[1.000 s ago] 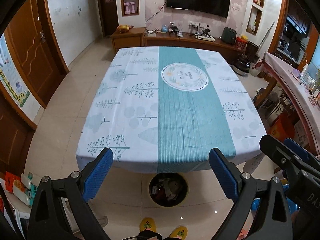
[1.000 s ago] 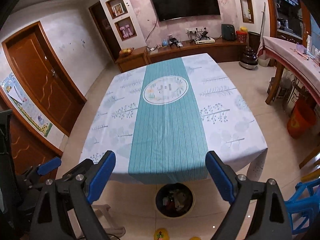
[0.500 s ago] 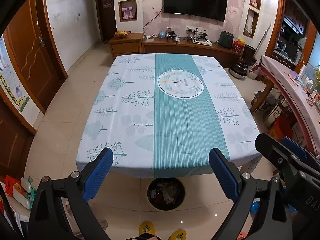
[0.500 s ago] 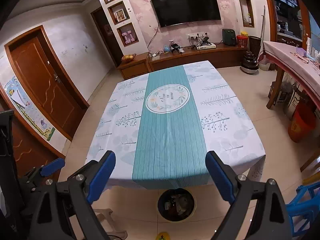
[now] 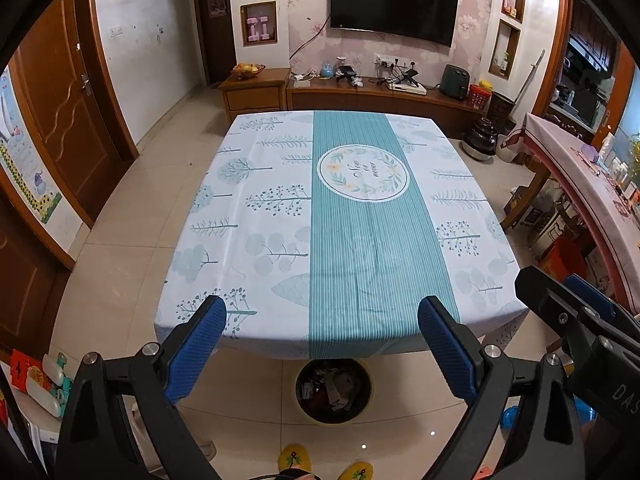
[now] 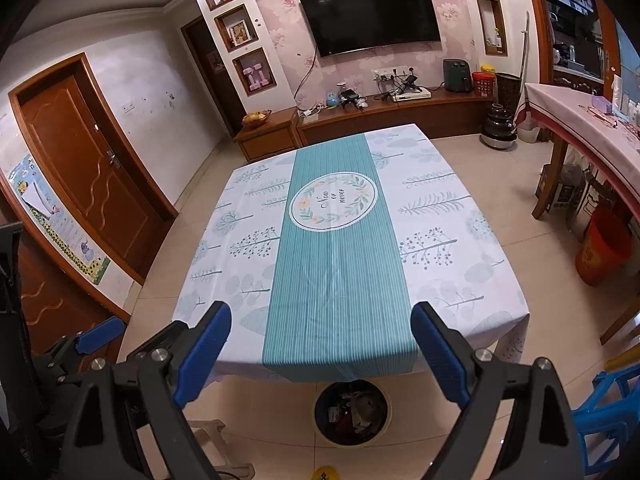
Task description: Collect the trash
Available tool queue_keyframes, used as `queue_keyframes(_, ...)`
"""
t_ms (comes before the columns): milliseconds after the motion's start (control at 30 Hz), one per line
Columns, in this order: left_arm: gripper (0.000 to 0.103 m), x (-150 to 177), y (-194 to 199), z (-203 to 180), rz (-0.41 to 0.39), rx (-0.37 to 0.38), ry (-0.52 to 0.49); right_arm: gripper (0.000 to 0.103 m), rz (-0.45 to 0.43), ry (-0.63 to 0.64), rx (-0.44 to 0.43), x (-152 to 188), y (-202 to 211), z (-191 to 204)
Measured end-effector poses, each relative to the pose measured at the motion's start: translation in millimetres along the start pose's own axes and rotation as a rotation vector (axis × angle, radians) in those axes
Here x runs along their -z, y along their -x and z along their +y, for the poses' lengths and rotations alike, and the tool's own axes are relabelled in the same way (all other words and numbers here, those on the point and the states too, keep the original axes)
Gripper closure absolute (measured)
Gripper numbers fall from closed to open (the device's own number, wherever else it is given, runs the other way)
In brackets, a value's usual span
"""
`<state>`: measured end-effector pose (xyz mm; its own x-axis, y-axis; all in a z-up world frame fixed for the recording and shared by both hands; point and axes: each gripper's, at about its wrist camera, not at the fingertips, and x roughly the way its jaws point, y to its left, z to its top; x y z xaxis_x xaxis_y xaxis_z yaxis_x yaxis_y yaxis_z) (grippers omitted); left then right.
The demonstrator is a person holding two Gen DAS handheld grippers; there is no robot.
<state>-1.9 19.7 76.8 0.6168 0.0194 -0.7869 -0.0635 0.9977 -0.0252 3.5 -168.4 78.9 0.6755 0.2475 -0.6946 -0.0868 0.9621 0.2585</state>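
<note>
A round bin (image 5: pixel 334 390) full of crumpled paper trash stands on the floor under the near edge of the table; it also shows in the right wrist view (image 6: pixel 351 410). The table (image 5: pixel 248 200) wears a white and teal cloth with nothing on it, also in the right wrist view (image 6: pixel 440 240). My left gripper (image 5: pixel 322 326) is open and empty, held high before the table's near edge. My right gripper (image 6: pixel 321 332) is open and empty, level with it. Each gripper shows at the edge of the other's view.
A blue plastic chair (image 6: pixel 608 412) stands at the right, an orange bucket (image 6: pixel 602 250) beyond it. A side table (image 6: pixel 580 128) with clutter runs along the right. A TV cabinet (image 5: pixel 380 96) lines the far wall. My yellow slippers (image 5: pixel 294 458) are below.
Both grippers have pulled back and tilted up: the table and bin sit lower and smaller in both views. Both stay open and empty.
</note>
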Motion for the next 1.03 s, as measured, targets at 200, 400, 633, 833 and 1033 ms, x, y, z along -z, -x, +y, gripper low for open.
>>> queue_keyframes(200, 0.007, -4.3, 3.0, 0.3, -0.005, -0.013, 0.011, 0.011, -0.001, -0.002, 0.001, -0.8, 0.8, -1.5)
queue_keyframes(400, 0.007, -5.9, 4.8, 0.5, -0.008, -0.016, 0.026, 0.011, 0.006, 0.003, 0.005, -1.7, 1.4, -1.5)
queue_keyframes(633, 0.007, -6.2, 4.5, 0.3, -0.011, -0.021, 0.029, 0.011, 0.010, 0.004, 0.006, 0.0, 1.8, -1.8)
queue_keyframes(833, 0.007, -5.9, 4.2, 1.2, -0.011, -0.021, 0.033, 0.011, 0.013, 0.004, 0.004, 1.4, 1.4, -2.8)
queue_keyframes(1033, 0.007, -1.7, 4.2, -3.2, -0.004, -0.032, 0.043, 0.011, 0.022, 0.009, 0.001, 5.0, 1.0, -6.5)
